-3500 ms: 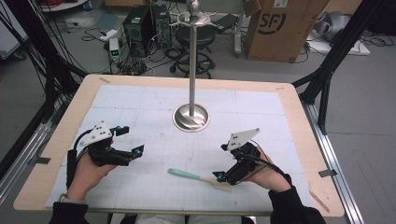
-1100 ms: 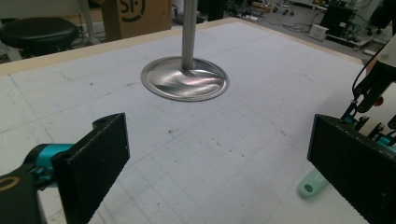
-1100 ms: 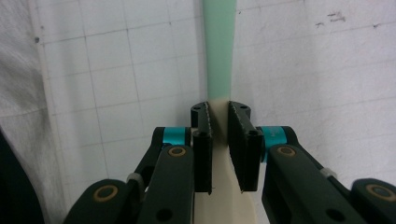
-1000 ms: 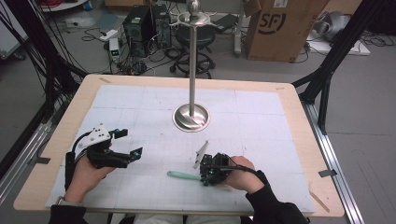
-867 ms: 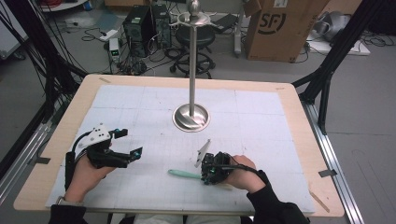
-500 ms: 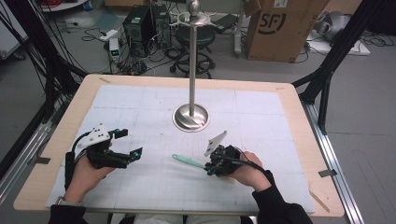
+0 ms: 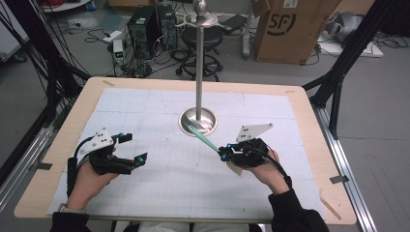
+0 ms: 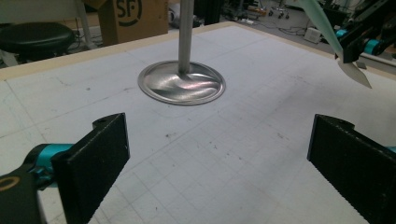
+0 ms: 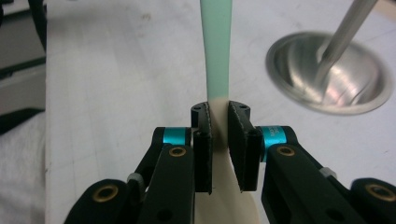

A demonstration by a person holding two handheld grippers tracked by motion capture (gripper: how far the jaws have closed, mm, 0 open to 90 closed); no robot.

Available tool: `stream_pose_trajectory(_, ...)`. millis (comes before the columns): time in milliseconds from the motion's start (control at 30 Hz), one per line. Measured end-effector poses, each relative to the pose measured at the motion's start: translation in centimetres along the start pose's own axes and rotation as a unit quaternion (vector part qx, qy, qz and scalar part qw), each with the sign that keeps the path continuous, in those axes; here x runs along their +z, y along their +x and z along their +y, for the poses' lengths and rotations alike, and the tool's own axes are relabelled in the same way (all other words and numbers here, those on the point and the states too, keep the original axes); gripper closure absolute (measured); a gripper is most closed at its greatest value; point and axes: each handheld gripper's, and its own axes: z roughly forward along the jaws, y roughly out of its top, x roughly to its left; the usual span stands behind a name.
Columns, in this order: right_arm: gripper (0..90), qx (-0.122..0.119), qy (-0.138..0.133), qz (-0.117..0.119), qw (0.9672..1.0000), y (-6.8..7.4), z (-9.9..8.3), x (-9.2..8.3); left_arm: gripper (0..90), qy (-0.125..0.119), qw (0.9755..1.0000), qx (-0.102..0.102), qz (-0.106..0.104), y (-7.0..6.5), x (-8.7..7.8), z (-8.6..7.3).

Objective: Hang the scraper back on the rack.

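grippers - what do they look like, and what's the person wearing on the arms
Both the left gripper and the right gripper are black, with ribbed flat black pads, turquoise collars and brass pivot pins. Each has a pale three-cornered plate on top and a black cable. The sleeves are dark.

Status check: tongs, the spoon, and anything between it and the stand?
Right tongs shut on the spoon, lifted, green handle aimed at the stand base. Left tongs open, holding nothing. Mat bare between spoon and stand.
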Motion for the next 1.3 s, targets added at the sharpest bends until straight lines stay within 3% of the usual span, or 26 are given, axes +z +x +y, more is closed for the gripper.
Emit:
stream_pose_trajectory(100, 80.7, -0.001, -0.031, -0.016, 0.9994, -0.1, 0.1, -0.5, 6.1, -0.003, 1.0000, -0.004, -0.001, 0.1, -0.1, 0.0)
stream_pose_trajectory(400, 80.7, 0.012, -0.093, -0.015, 0.9955, -0.9, 0.7, -2.1, 6.1, -0.012, 0.9999, -0.006, -0.001, 0.1, -0.3, 0.2)
stream_pose_trajectory(500, 80.7, 0.012, -0.126, -0.013, 0.9919, -1.5, 1.1, -2.9, 6.1, -0.009, 0.9999, -0.006, 0.000, 0.1, -0.2, 0.1)
stream_pose_trajectory(633, 80.7, 0.011, -0.156, -0.029, 0.9874, -2.4, 1.9, -3.9, 6.1, -0.009, 0.9999, -0.008, 0.001, 0.2, -0.2, 0.1)
stream_pose_trajectory(833, 80.7, 0.019, -0.206, -0.026, 0.9781, -4.1, 3.3, -4.7, 6.1, -0.014, 0.9999, -0.009, 0.003, 0.4, -0.4, 0.2)
stream_pose_trajectory(1000, 80.7, 0.030, -0.214, -0.041, 0.9755, -5.0, 5.0, -4.9, 6.1, -0.014, 0.9998, -0.010, 0.003, 0.4, -0.5, 0.2)
stream_pose_trajectory(1100, 80.7, 0.038, -0.232, -0.054, 0.9706, -5.6, 6.0, -5.2, 6.1, -0.013, 0.9999, -0.009, 0.003, 0.4, -0.5, 0.2)
stream_pose_trajectory(1300, 80.7, 0.049, -0.252, -0.069, 0.9641, -6.7, 7.8, -5.9, 6.1, -0.012, 0.9999, -0.011, 0.003, 0.4, -0.6, 0.1)
